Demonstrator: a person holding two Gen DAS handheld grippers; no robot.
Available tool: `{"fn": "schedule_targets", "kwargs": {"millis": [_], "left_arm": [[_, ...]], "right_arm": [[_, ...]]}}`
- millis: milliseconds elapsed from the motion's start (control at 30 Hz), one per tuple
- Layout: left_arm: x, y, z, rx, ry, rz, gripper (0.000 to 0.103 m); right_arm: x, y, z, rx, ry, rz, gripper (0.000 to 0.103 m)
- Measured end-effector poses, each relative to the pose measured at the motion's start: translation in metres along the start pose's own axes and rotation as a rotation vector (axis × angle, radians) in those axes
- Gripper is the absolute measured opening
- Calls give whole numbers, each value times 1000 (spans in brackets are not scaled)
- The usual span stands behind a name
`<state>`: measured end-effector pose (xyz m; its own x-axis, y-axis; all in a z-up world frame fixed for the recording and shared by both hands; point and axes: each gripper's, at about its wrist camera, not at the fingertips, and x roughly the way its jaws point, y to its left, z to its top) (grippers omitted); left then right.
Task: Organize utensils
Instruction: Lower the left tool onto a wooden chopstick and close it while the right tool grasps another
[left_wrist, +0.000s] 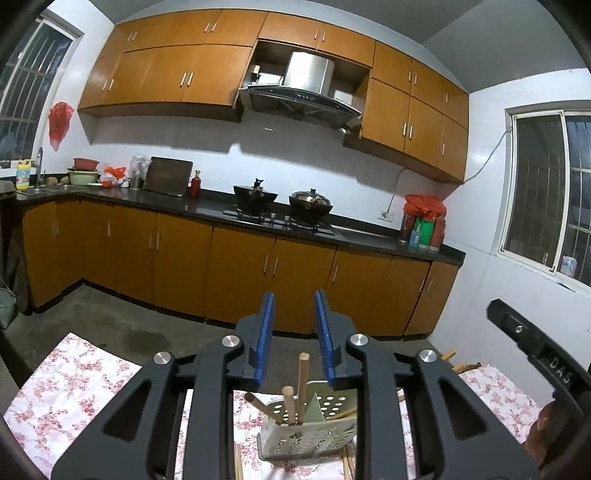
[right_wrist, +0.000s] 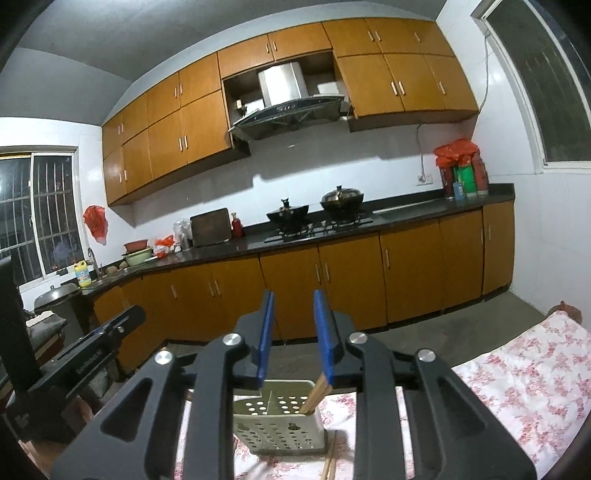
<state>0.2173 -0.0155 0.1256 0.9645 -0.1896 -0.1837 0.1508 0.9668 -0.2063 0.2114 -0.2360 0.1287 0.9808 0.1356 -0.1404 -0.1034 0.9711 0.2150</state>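
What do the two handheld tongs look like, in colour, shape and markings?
Both the left tongs and the right tongs have matte black angular frames with cut-out slots, round silver bolts and two flat blue ribbed fingers. Small white lettering marks a side.

Left gripper (left_wrist: 294, 325) jaws apart and empty, perforated utensil holder (left_wrist: 306, 432) with wooden sticks (left_wrist: 302, 384) on floral tablecloth (left_wrist: 74, 387)

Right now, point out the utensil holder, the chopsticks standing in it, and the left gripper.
utensil holder (right_wrist: 275, 430): right wrist view, perforated front wall.
chopsticks (left_wrist: 302, 384): left wrist view, shaft of the tallest stick.
left gripper (left_wrist: 294, 295): left wrist view, between the blue fingertips.
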Motion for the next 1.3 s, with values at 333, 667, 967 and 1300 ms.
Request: {"fn": "schedule_targets", "kwargs": {"millis": [333, 667, 967, 1300], "left_arm": [[-52, 39, -18, -8, 38, 116, 44], [-38, 70, -128, 50, 371, 199, 45], [-34, 69, -181, 57, 535, 141, 45], [-29, 62, -205, 39, 600, 83, 35]], "right_arm": [[-42, -55, -37, 56, 95, -154, 35], [-1, -63, -186, 84, 597, -101, 21], [4, -28, -235, -12, 717, -51, 18], [12, -36, -236, -51, 702, -138, 8]]}}
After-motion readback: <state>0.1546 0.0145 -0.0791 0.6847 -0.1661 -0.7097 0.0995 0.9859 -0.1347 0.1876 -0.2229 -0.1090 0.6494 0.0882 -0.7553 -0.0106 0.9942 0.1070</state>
